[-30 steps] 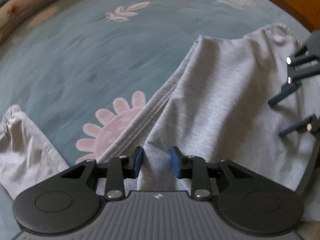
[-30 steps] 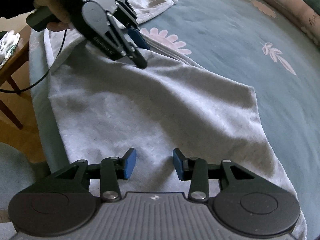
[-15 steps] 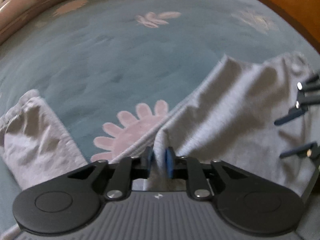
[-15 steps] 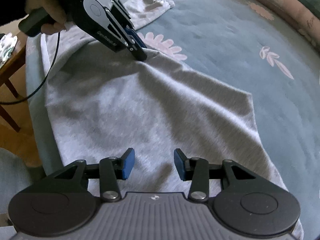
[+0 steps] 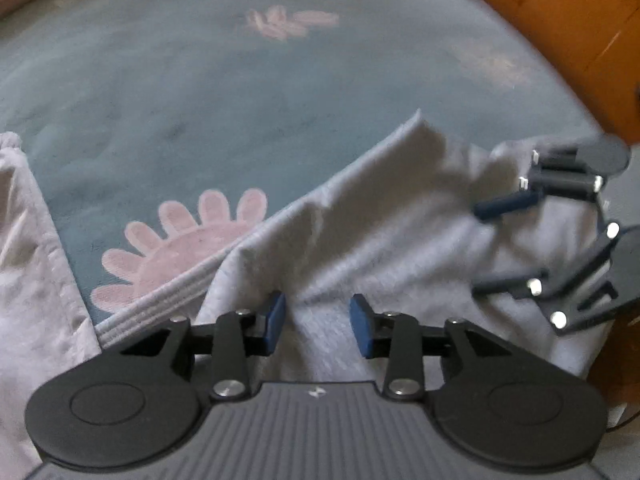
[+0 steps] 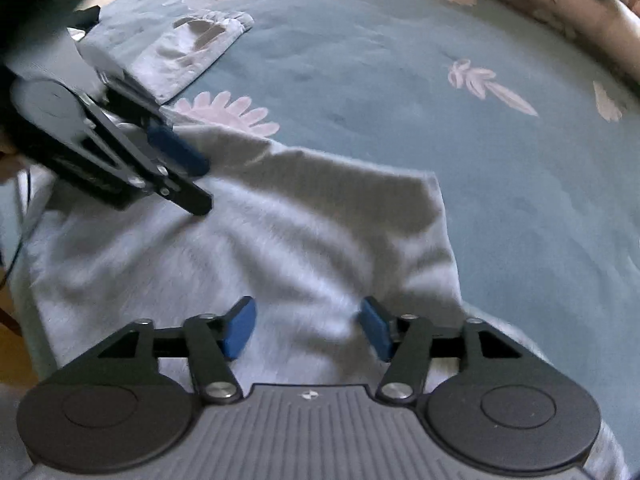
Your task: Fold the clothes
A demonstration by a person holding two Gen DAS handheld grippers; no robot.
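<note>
On blue bedspread (image 5: 168,92) | one grey garment (image 5: 380,216) | two hand-held grippers: left (image 5: 317,322), right (image 6: 308,326), both opening, unclamped

The left gripper (image 5: 318,326) has a grey ribbed body with a small white emblem at its front edge, flanked by two round black discs. Black linkage bars pinned with silver screws run from the discs to the fingers (image 5: 274,322), which end in dark blue pads. The right gripper (image 6: 308,330) is built alike: ribbed grey housing, black discs, silver screw heads, blue-padded fingers (image 6: 239,329). A thin black cable (image 6: 12,236) runs along the left edge of the right wrist view.
</note>
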